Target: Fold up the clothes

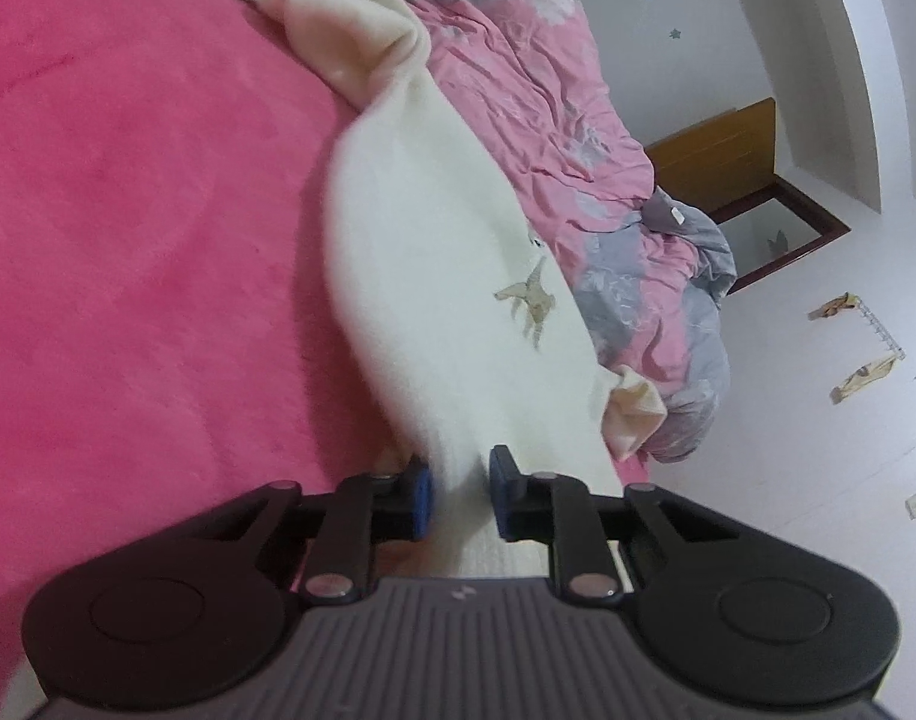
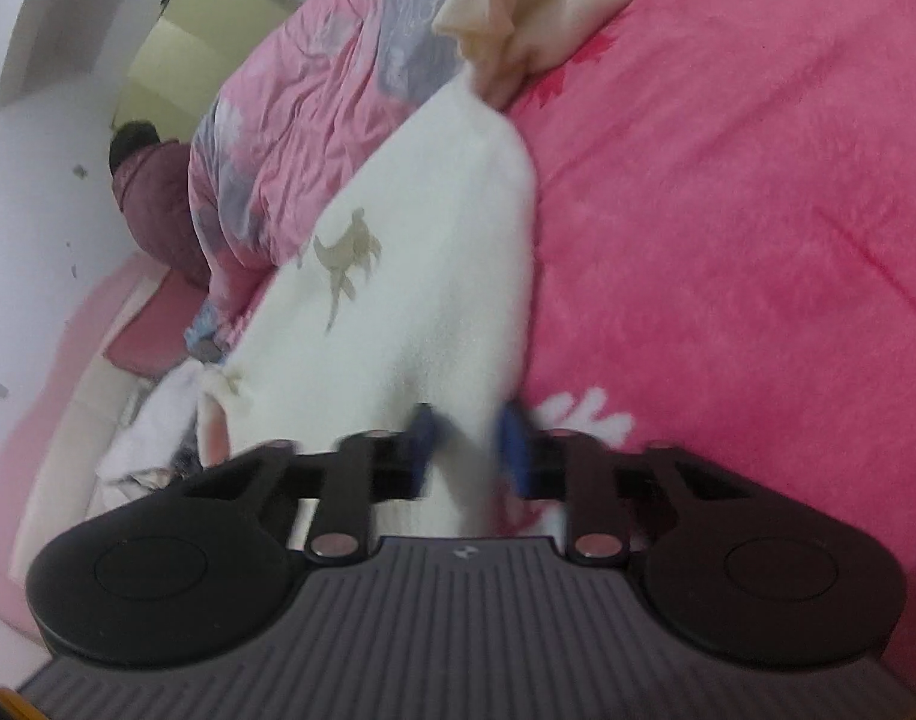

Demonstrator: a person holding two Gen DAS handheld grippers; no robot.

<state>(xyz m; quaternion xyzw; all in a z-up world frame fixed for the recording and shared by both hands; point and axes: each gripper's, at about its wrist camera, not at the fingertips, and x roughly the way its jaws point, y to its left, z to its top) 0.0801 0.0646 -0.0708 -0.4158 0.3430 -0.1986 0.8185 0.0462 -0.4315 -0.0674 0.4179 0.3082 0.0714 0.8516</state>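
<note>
Cream garment (image 1: 446, 276) stretched lengthwise away across pink bed (image 1: 128, 210), left gripper (image 1: 458, 498) and right gripper (image 2: 467, 450) each clamping its near edge

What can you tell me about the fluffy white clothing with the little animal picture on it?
The white garment looks soft and fleecy, with a tan animal print and cream cuffs. It stretches long across the pink bed cover, beside a rumpled pink and grey quilt. The left gripper and the right gripper each pinch an edge of it.
</note>
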